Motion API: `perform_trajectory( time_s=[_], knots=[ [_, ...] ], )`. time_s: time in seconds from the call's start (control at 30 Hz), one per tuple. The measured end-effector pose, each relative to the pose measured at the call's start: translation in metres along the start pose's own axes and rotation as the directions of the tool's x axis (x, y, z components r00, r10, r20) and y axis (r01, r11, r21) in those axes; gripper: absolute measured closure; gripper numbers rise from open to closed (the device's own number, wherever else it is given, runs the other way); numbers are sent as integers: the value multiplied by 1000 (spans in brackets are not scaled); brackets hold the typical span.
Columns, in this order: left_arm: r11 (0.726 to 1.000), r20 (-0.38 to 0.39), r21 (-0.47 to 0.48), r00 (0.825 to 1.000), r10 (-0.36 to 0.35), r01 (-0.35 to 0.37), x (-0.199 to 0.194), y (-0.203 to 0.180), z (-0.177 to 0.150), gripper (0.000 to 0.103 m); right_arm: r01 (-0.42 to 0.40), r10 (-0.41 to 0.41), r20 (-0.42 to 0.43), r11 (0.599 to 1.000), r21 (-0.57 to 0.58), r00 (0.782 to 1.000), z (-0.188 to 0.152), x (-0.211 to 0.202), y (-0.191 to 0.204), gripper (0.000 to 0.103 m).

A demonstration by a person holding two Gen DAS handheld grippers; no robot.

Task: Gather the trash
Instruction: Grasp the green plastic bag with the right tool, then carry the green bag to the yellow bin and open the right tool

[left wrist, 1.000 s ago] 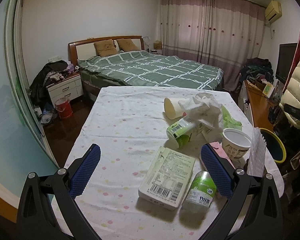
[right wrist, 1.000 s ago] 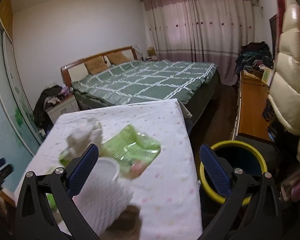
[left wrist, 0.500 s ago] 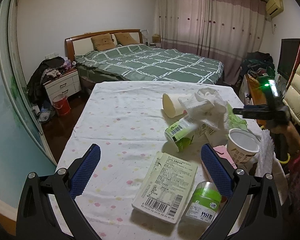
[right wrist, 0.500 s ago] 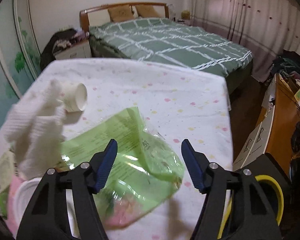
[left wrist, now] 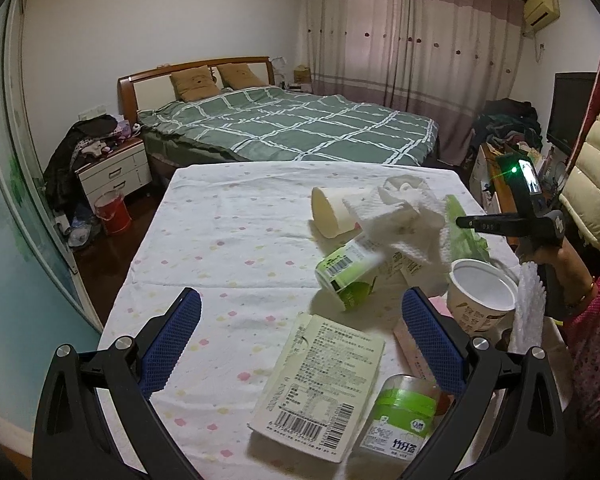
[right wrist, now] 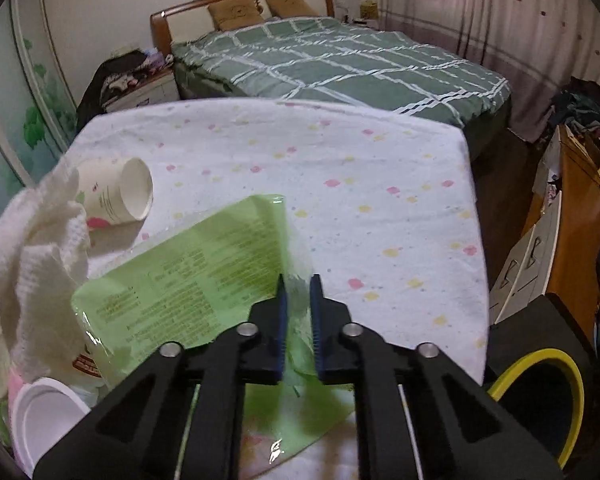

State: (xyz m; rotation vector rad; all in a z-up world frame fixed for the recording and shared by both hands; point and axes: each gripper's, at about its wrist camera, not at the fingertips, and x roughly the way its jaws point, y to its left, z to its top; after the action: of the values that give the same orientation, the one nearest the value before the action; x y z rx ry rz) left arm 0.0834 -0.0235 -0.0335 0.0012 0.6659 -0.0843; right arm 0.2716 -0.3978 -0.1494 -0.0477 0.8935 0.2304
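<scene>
On the left side of the table [left wrist: 204, 240], the left gripper [left wrist: 300, 336] hangs with its jaws spread wide and nothing between them, tilted down toward a flat printed carton [left wrist: 320, 384] and a green-capped jar [left wrist: 400, 416] lying just ahead of it. Further right sit a tipped paper cup [right wrist: 118, 192], a crumpled white towel [right wrist: 32, 248] and an upright white tub [left wrist: 482, 296], all close together. Rightmost, the right gripper [right wrist: 298, 312] has just been closing and now pinches a fold of the green plastic wrapper [right wrist: 188, 284], which lies on the cloth partly under the towel. The film is thin and slick, so the pinch may slip as it lifts, or the wrapper may drag the towel and cup along since it is tucked beneath them. The person's hand [left wrist: 548, 256] angles this gripper steeply downward from the table's right edge, with the yellow-rimmed bin [right wrist: 556, 392] on the floor just beside it
</scene>
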Motion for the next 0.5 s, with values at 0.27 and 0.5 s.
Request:
perform_trajectory(
  time_s=[0.27,0.5],
  knots=[
    [999,25,33,999,-38,38,-11,-16,2,4,38,-53,110,990,138,993,-4,-59,-40,98],
    [994,41,67,995,-92,89,-21,-35,3,4,157,-207,133,938,310,969,-39,-111,-113,98]
  ],
)
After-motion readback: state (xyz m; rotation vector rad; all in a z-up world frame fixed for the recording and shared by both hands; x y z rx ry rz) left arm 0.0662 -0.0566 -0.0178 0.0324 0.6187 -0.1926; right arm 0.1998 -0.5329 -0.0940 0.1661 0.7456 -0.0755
